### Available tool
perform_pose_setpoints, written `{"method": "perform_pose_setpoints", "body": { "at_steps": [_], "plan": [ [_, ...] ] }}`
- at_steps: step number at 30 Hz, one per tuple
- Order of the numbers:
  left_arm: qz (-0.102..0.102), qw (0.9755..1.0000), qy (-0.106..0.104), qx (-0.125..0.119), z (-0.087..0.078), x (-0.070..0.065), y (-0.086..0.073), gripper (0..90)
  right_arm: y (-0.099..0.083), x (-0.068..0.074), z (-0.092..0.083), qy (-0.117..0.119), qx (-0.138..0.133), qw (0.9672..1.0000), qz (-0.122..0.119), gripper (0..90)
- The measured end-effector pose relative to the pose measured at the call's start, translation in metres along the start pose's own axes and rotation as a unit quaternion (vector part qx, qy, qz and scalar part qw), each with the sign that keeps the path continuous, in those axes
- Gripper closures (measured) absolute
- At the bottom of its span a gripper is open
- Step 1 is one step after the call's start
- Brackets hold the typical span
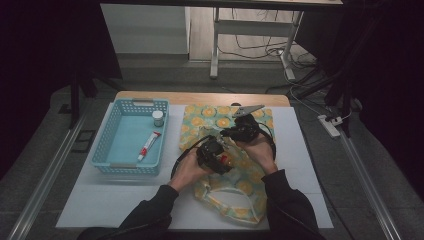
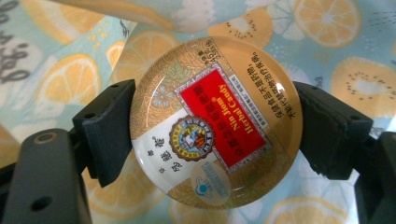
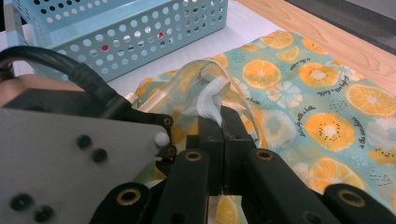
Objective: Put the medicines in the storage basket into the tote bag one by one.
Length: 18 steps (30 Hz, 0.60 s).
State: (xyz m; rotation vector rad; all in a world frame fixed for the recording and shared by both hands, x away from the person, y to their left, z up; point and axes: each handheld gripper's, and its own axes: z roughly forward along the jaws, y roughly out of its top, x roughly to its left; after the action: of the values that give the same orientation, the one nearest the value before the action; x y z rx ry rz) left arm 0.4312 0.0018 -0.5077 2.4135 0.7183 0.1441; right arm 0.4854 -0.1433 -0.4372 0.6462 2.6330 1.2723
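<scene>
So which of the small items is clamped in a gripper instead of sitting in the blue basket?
The round gold candy tin, clamped in the left gripper. The tube and small jar lie in the basket.

Your right gripper (image 3: 223, 122) pinches the white edge of the fruit-print bag (image 3: 299, 93), jaws closed on it; the blue basket (image 3: 130, 32) sits just behind.

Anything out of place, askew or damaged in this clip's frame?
Nothing looks damaged or spilled. The candy tin sits squarely between the left tongs, its label upside down to that camera. The right tongs pinch the fruit-print bag's white edge. The basket holds a tube and small jar tidily.
</scene>
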Motion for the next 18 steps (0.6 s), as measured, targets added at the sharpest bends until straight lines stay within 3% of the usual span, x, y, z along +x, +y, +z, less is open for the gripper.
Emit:
{"method": "perform_pose_setpoints", "body": {
  "at_steps": [8,18],
  "plan": [
    [-0.009,0.9995,0.029,-0.007,0.005,0.000,-0.002,17.8,-0.001,-0.001,0.001,0.001,0.002,1.0000,0.003,89.4],
    [-0.007,0.9997,0.006,-0.024,-0.019,-0.008,-0.001,11.3,0.001,0.002,-0.001,0.009,-0.006,0.9999,-0.002,89.4]
  ]
}}
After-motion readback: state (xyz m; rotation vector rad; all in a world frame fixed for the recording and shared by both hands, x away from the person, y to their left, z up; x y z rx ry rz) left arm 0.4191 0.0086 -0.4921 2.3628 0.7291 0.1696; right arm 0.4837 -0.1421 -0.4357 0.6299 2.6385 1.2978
